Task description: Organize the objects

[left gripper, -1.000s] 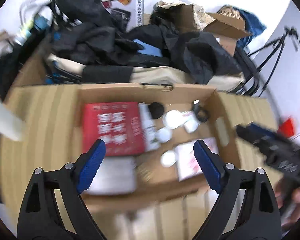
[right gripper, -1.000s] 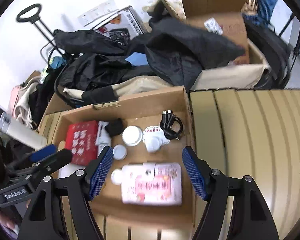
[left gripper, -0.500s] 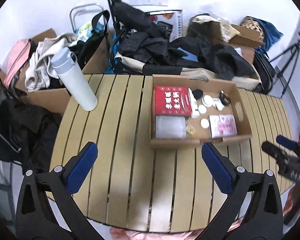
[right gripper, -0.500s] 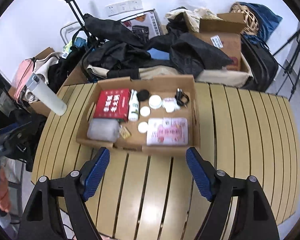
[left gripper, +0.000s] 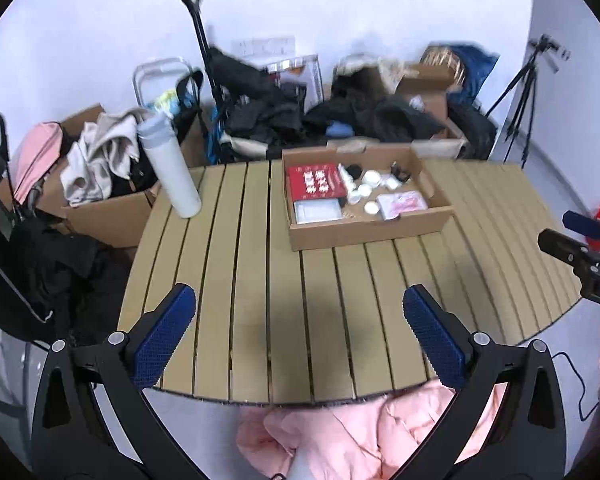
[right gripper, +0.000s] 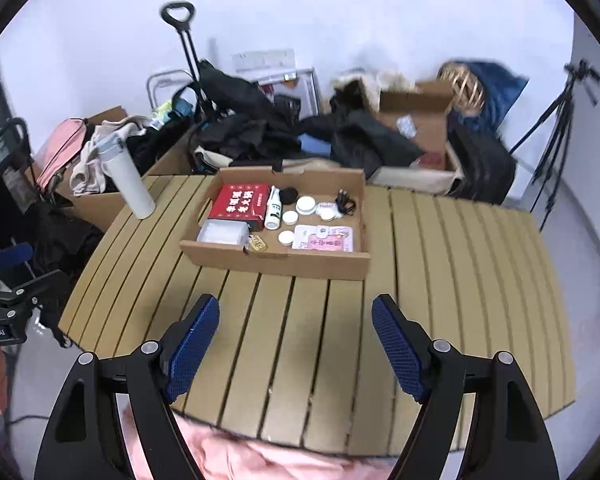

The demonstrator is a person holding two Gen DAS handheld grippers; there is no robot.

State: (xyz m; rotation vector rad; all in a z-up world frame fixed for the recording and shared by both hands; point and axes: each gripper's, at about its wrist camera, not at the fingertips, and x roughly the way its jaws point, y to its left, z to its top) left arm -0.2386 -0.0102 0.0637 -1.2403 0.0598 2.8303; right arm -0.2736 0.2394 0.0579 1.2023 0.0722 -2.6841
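Observation:
A shallow cardboard box (left gripper: 370,233) (right gripper: 274,260) stands on the slatted wooden table (left gripper: 260,280) (right gripper: 460,260). It holds a red box (right gripper: 240,202), a white spray bottle (right gripper: 273,210), several white round lids, a black cable (right gripper: 345,202), a pink packet (right gripper: 326,240) and a clear white case (right gripper: 222,233). A white tumbler (left gripper: 171,168) (right gripper: 126,182) stands on the table's far left. My left gripper (left gripper: 298,332) and right gripper (right gripper: 296,338) are both open and empty, held back over the table's near edge, well short of the box.
Piles of dark clothes, cardboard boxes (right gripper: 416,116) and a trolley handle (left gripper: 194,12) crowd the floor behind the table. A tripod (right gripper: 560,120) stands at the right. Pink cloth (left gripper: 360,436) lies below the near table edge.
Both grippers have pulled far back and up from right over the box to the near table edge. The whole table and the tumbler have come into view. Both stayed open.

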